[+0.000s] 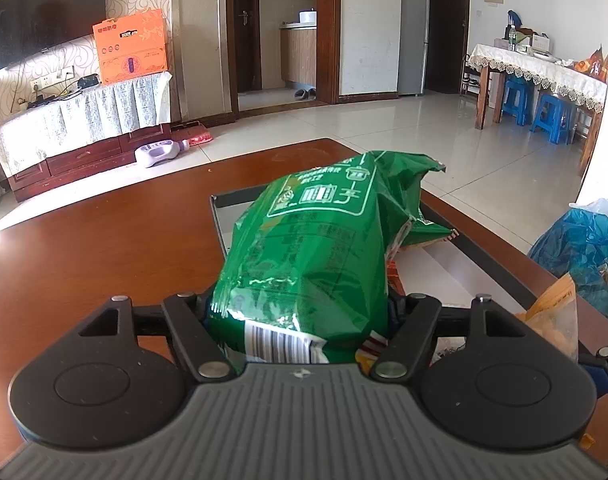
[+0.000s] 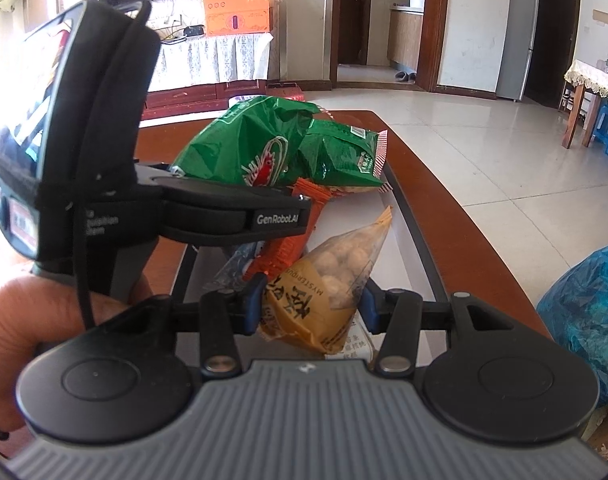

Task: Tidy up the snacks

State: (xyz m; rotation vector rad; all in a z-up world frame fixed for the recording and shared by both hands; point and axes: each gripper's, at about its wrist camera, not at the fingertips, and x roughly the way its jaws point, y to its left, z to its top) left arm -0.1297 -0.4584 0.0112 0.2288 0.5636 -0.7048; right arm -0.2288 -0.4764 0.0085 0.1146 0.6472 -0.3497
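A big green snack bag (image 1: 312, 248) fills the gap between the fingers of my left gripper (image 1: 299, 304), whose jaws press its sides; the fingertips are hidden behind it. The bag reaches out over a white tray with a dark rim (image 1: 484, 256). In the right wrist view the same green bag (image 2: 239, 148) lies above the left gripper's finger (image 2: 239, 208). A smaller green packet (image 2: 344, 156) and an orange packet (image 2: 291, 240) are in the tray (image 2: 416, 232). My right gripper (image 2: 310, 304) is shut on a yellow bag of round snacks (image 2: 328, 292), held over the tray's near end.
The tray sits on a brown wooden table (image 1: 103, 248). A blue plastic bag (image 2: 584, 296) stands at the right, beside the table. A hand holds the left gripper at the left of the right wrist view. Beyond is tiled floor.
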